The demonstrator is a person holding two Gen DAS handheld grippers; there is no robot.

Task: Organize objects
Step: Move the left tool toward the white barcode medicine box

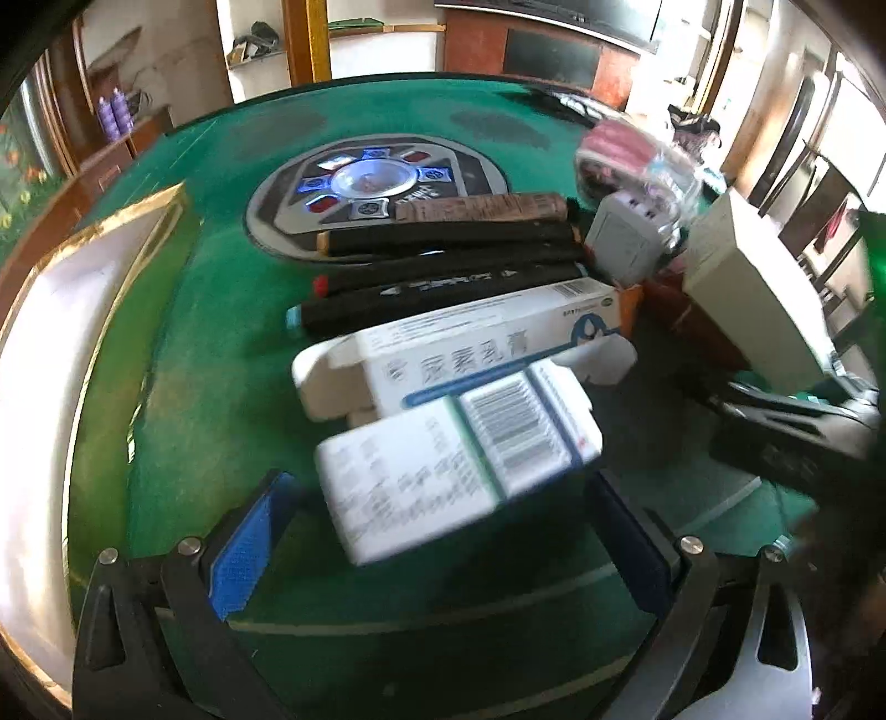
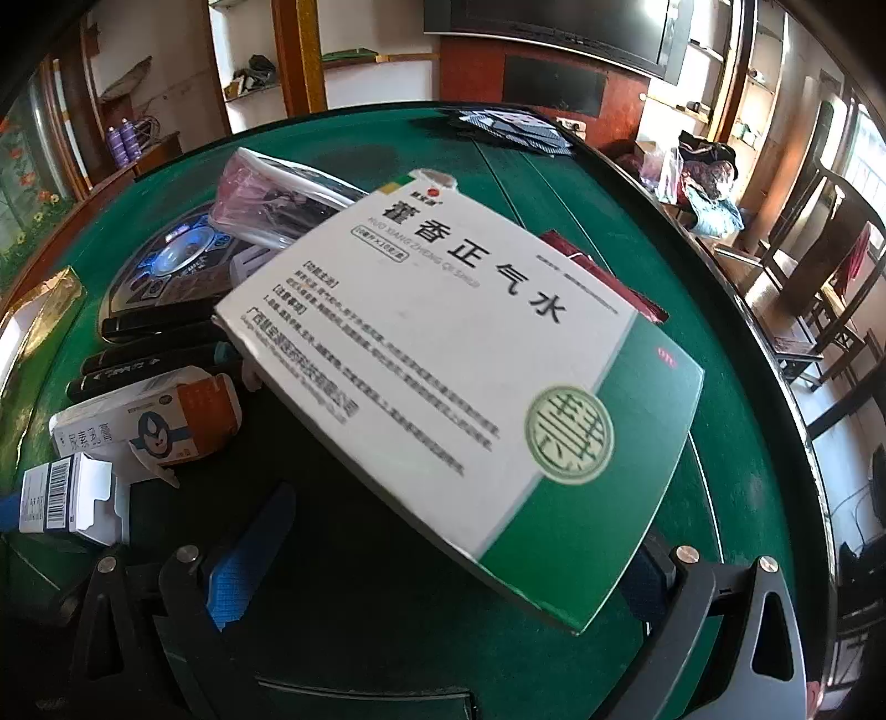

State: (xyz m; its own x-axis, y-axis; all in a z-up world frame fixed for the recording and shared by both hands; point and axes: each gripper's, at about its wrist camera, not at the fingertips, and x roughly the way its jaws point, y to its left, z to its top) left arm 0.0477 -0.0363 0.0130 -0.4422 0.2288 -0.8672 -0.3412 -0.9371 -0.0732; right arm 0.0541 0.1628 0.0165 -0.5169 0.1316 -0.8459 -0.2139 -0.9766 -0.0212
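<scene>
Sunlit room: wooden shelves [image 2: 343, 55], dark chair [image 2: 819, 266], bright window [image 2: 869, 166].

Green felt table [image 1: 166, 421] bearing a round central control panel [image 1: 376, 191], taken here as landmark, its buttons lit blue. Left of the panel, at the table's edge, a gold-rimmed white tray [image 1: 66, 343]. Beyond the panel, off the table, wooden shelving [image 2: 343, 55] against the wall; left of this, two purple bottles [image 2: 124, 145] on a low cabinet. Far right of the panel, dark wooden chairs [image 2: 819, 260] and a heap of clothing [image 2: 703, 177]. Behind, a dark screen [image 2: 559, 27].
</scene>
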